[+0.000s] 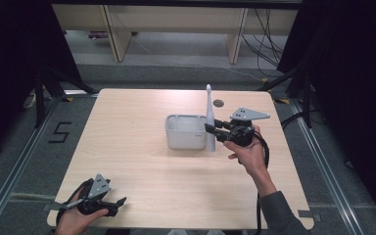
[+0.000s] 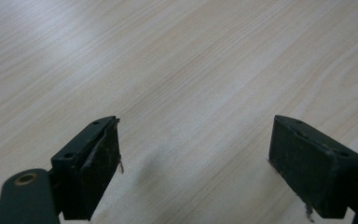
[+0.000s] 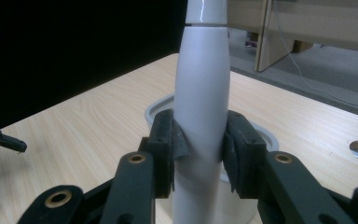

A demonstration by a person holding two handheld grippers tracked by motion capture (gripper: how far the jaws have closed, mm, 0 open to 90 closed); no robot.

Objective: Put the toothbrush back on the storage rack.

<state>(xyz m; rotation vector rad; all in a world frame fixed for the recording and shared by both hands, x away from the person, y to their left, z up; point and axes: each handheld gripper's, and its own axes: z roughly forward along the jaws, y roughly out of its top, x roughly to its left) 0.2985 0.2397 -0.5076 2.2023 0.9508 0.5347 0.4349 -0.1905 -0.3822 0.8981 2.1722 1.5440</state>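
Note:
A tall white electric toothbrush [image 1: 209, 120] stands upright just right of a light grey rectangular box [image 1: 185, 131] at the table's middle. My right gripper [image 1: 211, 130] is shut on the toothbrush's handle [image 3: 200, 112], with both pads pressed against its sides; the box rim [image 3: 154, 108] shows behind it. My left gripper [image 1: 119, 203] rests open near the table's front left corner, held by a hand. In the left gripper view its jaws stand wide apart over bare wood [image 2: 182, 70], with nothing between them [image 2: 193, 163].
The wooden table [image 1: 127, 147] has a round cable hole [image 1: 218, 103] at the back right. Dark curtains flank the table. Pale furniture legs [image 1: 115, 34] and cables lie on the floor beyond. Metal floor rails run along both sides.

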